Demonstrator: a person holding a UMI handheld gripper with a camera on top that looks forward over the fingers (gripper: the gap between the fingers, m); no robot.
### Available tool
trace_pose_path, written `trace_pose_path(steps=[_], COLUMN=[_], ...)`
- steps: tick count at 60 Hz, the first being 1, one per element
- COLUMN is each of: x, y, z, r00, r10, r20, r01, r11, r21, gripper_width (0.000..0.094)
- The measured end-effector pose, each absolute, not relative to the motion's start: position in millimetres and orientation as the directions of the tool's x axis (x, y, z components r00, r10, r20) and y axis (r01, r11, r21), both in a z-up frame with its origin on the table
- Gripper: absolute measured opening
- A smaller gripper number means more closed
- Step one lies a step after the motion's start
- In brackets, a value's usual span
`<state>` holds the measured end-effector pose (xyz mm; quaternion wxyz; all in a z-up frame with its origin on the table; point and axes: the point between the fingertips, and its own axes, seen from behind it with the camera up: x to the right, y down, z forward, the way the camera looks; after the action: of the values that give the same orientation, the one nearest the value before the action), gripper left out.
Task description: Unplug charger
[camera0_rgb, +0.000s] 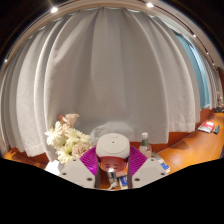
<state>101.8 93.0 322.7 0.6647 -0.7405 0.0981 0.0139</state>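
A white, rounded charger [113, 148] sits between my two fingers, and the magenta pads [91, 158] press against it on both sides. My gripper [112, 160] is shut on it. Below the charger body a short metallic plug or cable end [109, 179] shows, with a small blue-and-white item beside it. What the charger is plugged into is hidden under the fingers.
White curtains [110, 70] fill the background. A bouquet of pale flowers [65, 138] stands just left of the fingers. A small clear bottle [144, 143] stands to the right. A wooden tabletop [190, 150] extends right, with a colourful flat item [208, 127] at its far end.
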Motion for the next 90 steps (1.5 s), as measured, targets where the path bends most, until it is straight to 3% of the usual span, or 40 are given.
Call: trace_pose_path(steps=[6, 12, 15, 21, 24, 32, 45, 57, 63, 74, 81, 90], x=[175, 234, 259, 291, 299, 315, 313, 312, 320, 312, 299, 255], y=[90, 85, 79, 81, 79, 62, 50, 60, 55, 39, 21, 1], z=[399, 388, 362, 261, 189, 77, 19, 18, 5, 14, 49, 137], r00=[0.972, 0.960, 0.955, 0.949, 0.952, 0.959, 0.974, 0.973, 0.972, 0.972, 0.966, 0.969], r10=[-0.197, -0.267, -0.292, -0.315, -0.306, -0.278, -0.225, -0.213, -0.232, -0.231, -0.255, -0.238], r20=[-0.127, -0.086, -0.047, 0.012, 0.024, 0.055, -0.031, -0.087, -0.033, -0.029, -0.033, -0.070], r01=[-0.131, -0.104, -0.082, -0.085, -0.098, -0.111, -0.174, -0.206, -0.188, -0.187, -0.201, -0.198], r11=[-0.010, -0.054, -0.110, -0.291, -0.377, -0.546, -0.652, -0.636, -0.689, -0.701, -0.672, -0.574], r21=[-0.991, -0.993, -0.991, -0.953, -0.921, -0.831, -0.738, -0.744, -0.700, -0.689, -0.713, -0.794], gripper_width=[0.0366, 0.0366, 0.0368, 0.0368, 0.0369, 0.0370, 0.0406, 0.0499, 0.0747, 0.0746, 0.0779, 0.0823])
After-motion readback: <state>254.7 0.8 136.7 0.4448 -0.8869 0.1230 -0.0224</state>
